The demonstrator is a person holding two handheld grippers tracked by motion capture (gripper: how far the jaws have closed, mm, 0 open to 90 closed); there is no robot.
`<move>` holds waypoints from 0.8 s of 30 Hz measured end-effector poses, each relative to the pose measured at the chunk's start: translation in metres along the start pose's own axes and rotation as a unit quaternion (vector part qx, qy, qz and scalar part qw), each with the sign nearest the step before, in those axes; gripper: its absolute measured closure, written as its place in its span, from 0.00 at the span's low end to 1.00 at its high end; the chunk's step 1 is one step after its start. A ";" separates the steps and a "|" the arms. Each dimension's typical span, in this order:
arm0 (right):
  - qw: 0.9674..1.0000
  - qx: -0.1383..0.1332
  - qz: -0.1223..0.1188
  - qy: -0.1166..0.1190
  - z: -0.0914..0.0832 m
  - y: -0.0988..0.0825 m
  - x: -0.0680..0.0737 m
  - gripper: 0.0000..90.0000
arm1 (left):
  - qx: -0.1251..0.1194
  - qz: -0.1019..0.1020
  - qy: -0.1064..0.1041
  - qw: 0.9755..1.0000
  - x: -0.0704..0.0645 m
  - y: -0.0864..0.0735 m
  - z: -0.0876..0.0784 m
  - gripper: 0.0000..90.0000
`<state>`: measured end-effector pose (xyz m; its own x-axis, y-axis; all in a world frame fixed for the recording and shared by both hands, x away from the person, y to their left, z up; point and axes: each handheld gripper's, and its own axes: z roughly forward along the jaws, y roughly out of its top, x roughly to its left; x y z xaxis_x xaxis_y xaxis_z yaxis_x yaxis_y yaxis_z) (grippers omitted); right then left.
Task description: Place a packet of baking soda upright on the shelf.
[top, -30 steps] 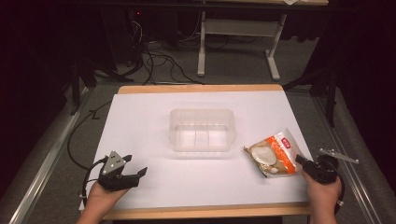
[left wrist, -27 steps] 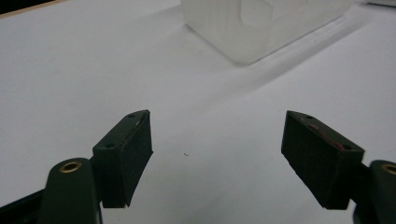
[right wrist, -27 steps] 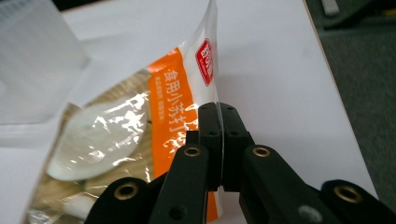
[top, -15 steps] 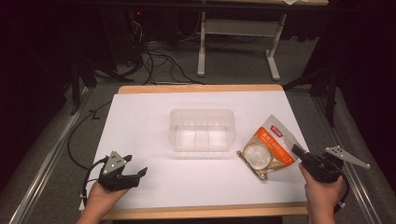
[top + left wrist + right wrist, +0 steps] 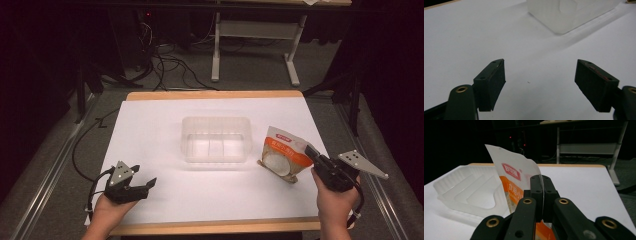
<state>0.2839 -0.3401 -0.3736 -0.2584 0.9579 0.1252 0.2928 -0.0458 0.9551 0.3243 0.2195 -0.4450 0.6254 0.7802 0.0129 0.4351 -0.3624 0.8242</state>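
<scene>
High view: right gripper [image 5: 314, 154] is pinching a food pouch [image 5: 283, 153] beside a clear plastic tray [image 5: 216, 139] on the white surface [image 5: 150, 125].
Right gripper view is showing its fingers [image 5: 537, 195] clenched on the pouch's edge, the orange-and-white pouch [image 5: 511, 177] standing up just ahead of them and the tray [image 5: 471, 192] lying beyond it to their left. Left gripper [image 5: 148, 185] is resting low on the surface near the person's edge; in the left gripper view its fingers [image 5: 491, 82] are spread wide with nothing between them, and the tray [image 5: 569, 12] is sitting well ahead of them.
</scene>
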 end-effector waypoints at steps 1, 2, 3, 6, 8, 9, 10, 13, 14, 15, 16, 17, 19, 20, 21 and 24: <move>1.000 -0.001 -0.006 -0.002 0.001 0.001 0.001 1.00 | 0.000 0.001 0.000 1.000 0.000 0.000 0.000 0.28; 1.000 -0.004 -0.010 -0.005 0.003 0.002 0.002 1.00 | 0.000 0.001 0.000 1.000 0.000 0.000 0.000 0.28; 1.000 -0.006 -0.015 -0.008 0.004 0.004 0.003 1.00 | 0.000 0.000 0.000 1.000 0.000 0.000 0.000 0.28; 0.999 -0.022 -0.023 -0.021 0.005 0.007 0.006 1.00 | 0.000 -0.001 0.001 1.000 0.000 -0.001 0.000 0.28; 0.999 -0.034 -0.025 -0.026 0.004 0.010 0.006 1.00 | 0.002 -0.001 0.001 1.000 0.000 -0.001 0.000 0.28; 0.999 -0.035 -0.025 -0.027 0.003 0.010 0.006 1.00 | 0.001 -0.002 0.001 1.000 0.000 -0.001 0.000 0.28; 0.999 -0.034 -0.023 -0.028 0.004 0.009 0.006 1.00 | 0.001 -0.002 0.001 1.000 0.000 -0.001 0.000 0.28; 0.999 -0.010 -0.019 -0.027 0.011 -0.001 0.004 1.00 | -0.004 -0.001 0.001 1.000 -0.001 -0.001 -0.001 0.28; 0.999 -0.004 -0.019 -0.027 0.013 -0.006 0.004 1.00 | -0.005 -0.001 0.000 1.000 -0.001 -0.001 -0.001 0.28; 1.000 -0.009 -0.016 -0.024 0.012 -0.008 0.003 1.00 | -0.008 -0.001 0.000 1.000 -0.002 0.000 -0.001 0.28; 1.000 -0.008 -0.010 -0.017 0.010 -0.009 0.002 1.00 | -0.008 -0.001 -0.002 1.000 -0.002 0.000 -0.001 0.28; 1.000 -0.007 -0.014 -0.017 0.009 -0.011 0.002 1.00 | -0.008 0.000 -0.003 1.000 -0.002 0.000 -0.001 0.28; 1.000 -0.008 -0.020 -0.010 0.006 -0.017 0.002 0.97 | -0.008 0.000 -0.003 1.000 -0.002 0.000 0.000 0.28; 1.000 -0.004 -0.023 -0.012 0.005 -0.018 0.001 0.94 | -0.008 0.000 -0.003 1.000 -0.002 0.000 0.000 0.28; 1.000 -0.002 -0.023 -0.011 0.003 -0.020 -0.001 0.89 | -0.007 0.000 -0.004 1.000 -0.001 0.000 -0.001 0.28; 1.000 -0.002 -0.015 -0.003 0.003 -0.022 -0.005 0.86 | -0.008 0.002 -0.005 1.000 -0.002 0.000 -0.002 0.28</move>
<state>0.2815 -0.3431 -0.3961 -0.2622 0.9603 0.0951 0.2808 -0.0184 0.9596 0.3222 0.2193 -0.4438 0.6338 0.7734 0.0100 0.4221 -0.3567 0.8334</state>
